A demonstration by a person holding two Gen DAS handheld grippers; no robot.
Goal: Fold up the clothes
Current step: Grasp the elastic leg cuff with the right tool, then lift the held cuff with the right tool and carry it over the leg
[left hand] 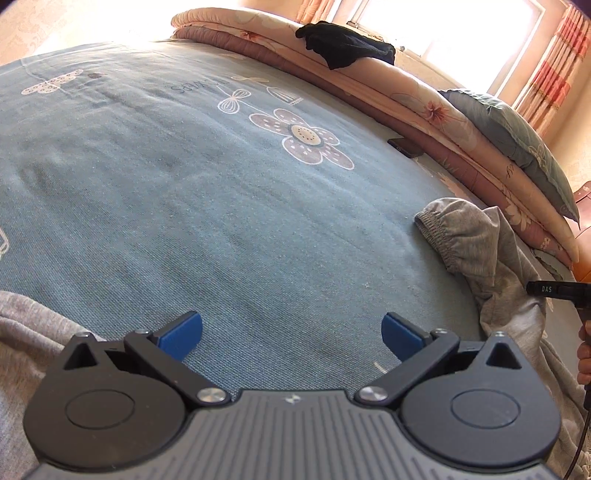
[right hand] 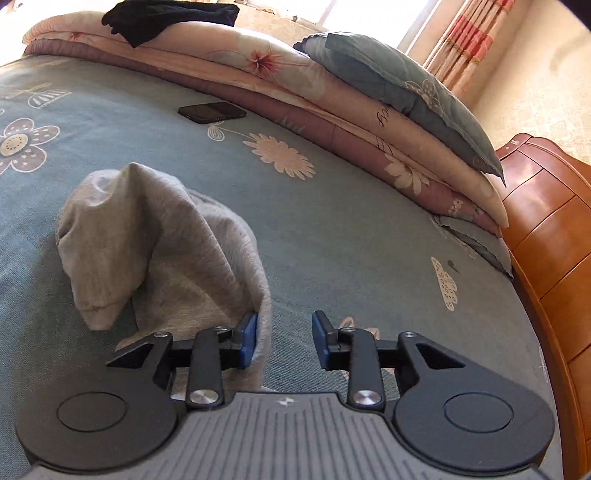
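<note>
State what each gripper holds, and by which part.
Nothing: the left gripper is open over the bedsheet; the right gripper is open beside the grey garment.

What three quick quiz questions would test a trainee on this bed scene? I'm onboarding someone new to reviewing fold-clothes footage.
1. True or false: the right tongs are clamped on the grey garment.
2. What lies on top of the folded floral quilt? A) black garment B) phone C) towel
3. Fill in: the black phone lies on the blue ____.

Key:
1. False. The tongs stand open, and the cloth only brushes the outside of one pad.
2. A
3. bedsheet
</note>
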